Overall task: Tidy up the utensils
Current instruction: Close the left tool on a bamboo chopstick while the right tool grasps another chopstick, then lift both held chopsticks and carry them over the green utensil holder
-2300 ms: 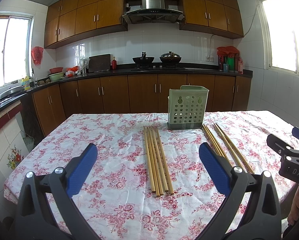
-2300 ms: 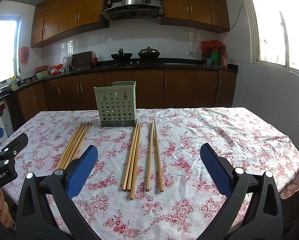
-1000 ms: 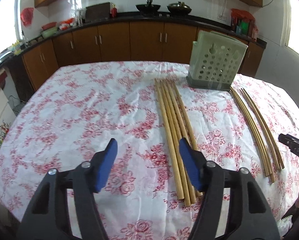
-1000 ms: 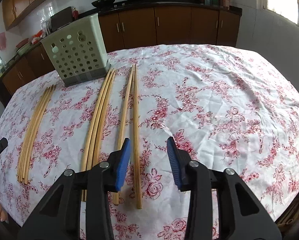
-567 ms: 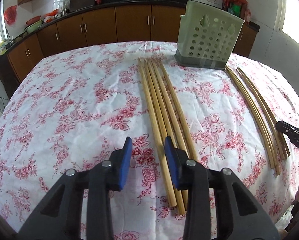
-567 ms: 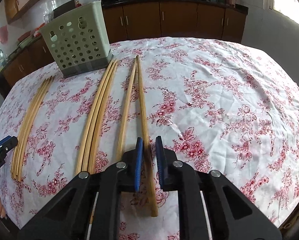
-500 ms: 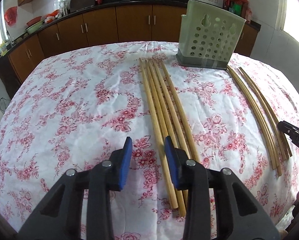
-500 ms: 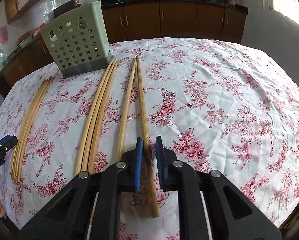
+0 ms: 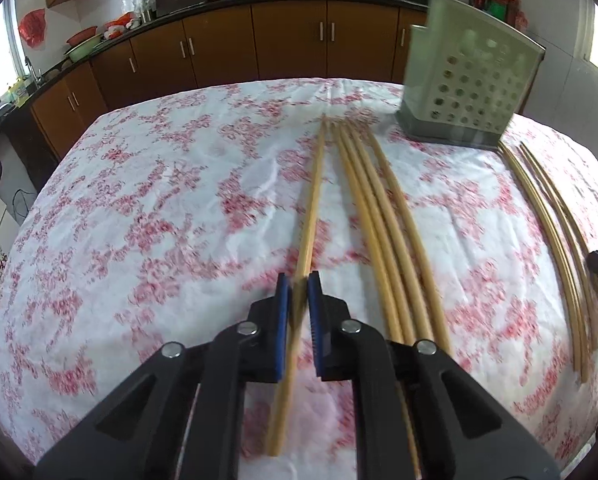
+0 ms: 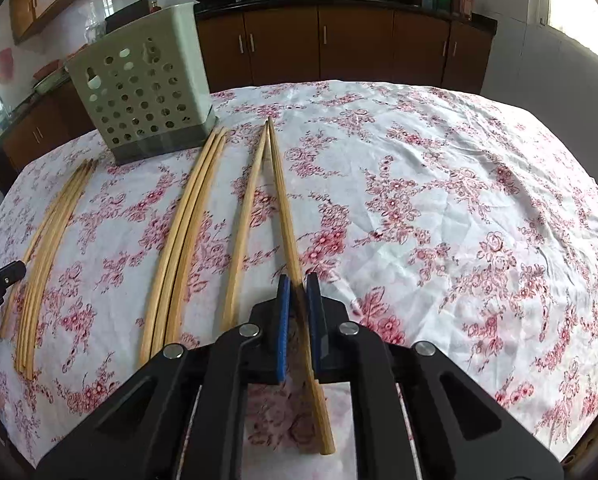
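My left gripper [image 9: 298, 284] has its jaws closing onto the leftmost bamboo chopstick [image 9: 314, 196], and the blue pads press on its near part. That stick lies a little apart from the bundle of chopsticks [image 9: 379, 216] to its right. My right gripper [image 10: 298, 284] is closing the same way on the rightmost chopstick [image 10: 283, 200], which runs between its pads and sticks out toward me. Its partner chopstick [image 10: 247, 216] lies just left of it. The pale green perforated utensil holder [image 9: 471, 92] [image 10: 143, 88] stands upright at the far end of the rows.
A floral tablecloth [image 10: 439, 200] covers the table. Three chopsticks [image 10: 187, 232] lie in the middle, and a further group [image 9: 547, 216] shows at the right of the left wrist view. Brown kitchen cabinets [image 9: 259, 48] run behind the table.
Both grippers came down and forward over the chopsticks and went from wide open to closed, each on one chopstick. The left one's stick now lies apart from its bundle.
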`<move>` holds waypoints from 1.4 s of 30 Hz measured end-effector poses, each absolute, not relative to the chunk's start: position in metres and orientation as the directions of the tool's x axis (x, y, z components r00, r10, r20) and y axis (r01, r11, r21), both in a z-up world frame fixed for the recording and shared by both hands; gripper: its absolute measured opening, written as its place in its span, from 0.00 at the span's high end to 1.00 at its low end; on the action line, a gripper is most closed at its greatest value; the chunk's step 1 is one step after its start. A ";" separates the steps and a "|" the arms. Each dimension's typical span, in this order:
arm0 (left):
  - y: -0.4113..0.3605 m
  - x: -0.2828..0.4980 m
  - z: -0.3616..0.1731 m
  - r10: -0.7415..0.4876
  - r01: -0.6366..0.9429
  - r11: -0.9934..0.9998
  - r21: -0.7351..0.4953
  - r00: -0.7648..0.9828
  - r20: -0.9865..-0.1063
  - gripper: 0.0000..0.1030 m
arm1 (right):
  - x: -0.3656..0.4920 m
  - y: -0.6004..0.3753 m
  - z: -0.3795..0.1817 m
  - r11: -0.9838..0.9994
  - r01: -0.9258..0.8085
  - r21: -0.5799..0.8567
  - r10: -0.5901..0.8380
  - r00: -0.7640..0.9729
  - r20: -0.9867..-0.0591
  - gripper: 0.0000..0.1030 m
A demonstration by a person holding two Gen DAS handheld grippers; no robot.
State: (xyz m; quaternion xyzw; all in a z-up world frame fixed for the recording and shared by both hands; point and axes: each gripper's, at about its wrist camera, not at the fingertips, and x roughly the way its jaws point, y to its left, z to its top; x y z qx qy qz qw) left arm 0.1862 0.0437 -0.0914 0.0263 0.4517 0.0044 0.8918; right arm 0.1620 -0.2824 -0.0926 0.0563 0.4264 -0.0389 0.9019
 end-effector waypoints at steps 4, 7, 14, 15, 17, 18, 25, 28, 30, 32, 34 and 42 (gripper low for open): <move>0.058 0.200 -0.091 0.035 0.011 0.999 0.052 0.598 -0.801 0.88 | 0.182 -0.304 -0.093 0.982 0.180 0.063 -0.067 0.633 -0.771 0.91; 0.065 0.199 -0.092 0.006 0.023 0.999 0.025 0.617 -0.787 0.88 | 0.186 -0.313 -0.094 0.978 0.195 0.076 -0.070 0.646 -0.760 0.91; 0.071 0.192 -0.093 -0.048 0.031 0.999 -0.037 0.618 -0.785 0.88 | 0.177 -0.309 -0.095 0.981 0.180 0.072 -0.063 0.648 -0.759 0.91; 0.070 0.190 -0.093 -0.053 0.038 0.999 -0.038 0.617 -0.785 0.88 | 0.175 -0.310 -0.095 0.981 0.177 0.077 -0.057 0.646 -0.761 0.91; 0.069 0.186 -0.093 -0.054 0.046 0.998 -0.033 0.616 -0.786 0.88 | 0.169 -0.311 -0.095 0.981 0.176 0.083 -0.051 0.645 -0.762 0.91; 0.068 0.184 -0.093 -0.053 0.050 0.998 -0.028 0.616 -0.786 0.88 | 0.166 -0.311 -0.095 0.981 0.176 0.083 -0.052 0.646 -0.761 0.91; 0.061 0.182 -0.093 -0.020 0.061 0.998 0.022 0.616 -0.787 0.90 | 0.154 -0.306 -0.094 0.982 0.177 0.068 -0.065 0.652 -0.755 0.91; 0.060 0.182 -0.091 -0.019 0.074 0.997 0.033 0.613 -0.790 0.92 | 0.153 -0.307 -0.088 0.982 0.175 0.074 -0.061 0.659 -0.750 0.92; 0.061 0.178 -0.082 -0.027 0.077 0.997 0.029 0.636 -0.772 0.92 | 0.148 -0.309 -0.073 0.982 0.173 0.081 -0.063 0.696 -0.715 0.92; 0.063 0.173 -0.065 -0.028 0.076 0.997 0.032 0.677 -0.736 0.92 | 0.142 -0.314 -0.055 0.981 0.173 0.087 -0.070 0.736 -0.673 0.92; 0.066 0.169 -0.043 -0.038 0.070 0.997 0.019 0.724 -0.688 0.92 | 0.138 -0.319 -0.036 0.980 0.173 0.101 -0.072 0.774 -0.629 0.92; 0.076 0.169 0.034 -0.058 0.035 0.998 -0.054 0.848 -0.527 0.92 | 0.127 -0.327 0.021 0.976 0.165 0.142 -0.081 0.879 -0.470 0.92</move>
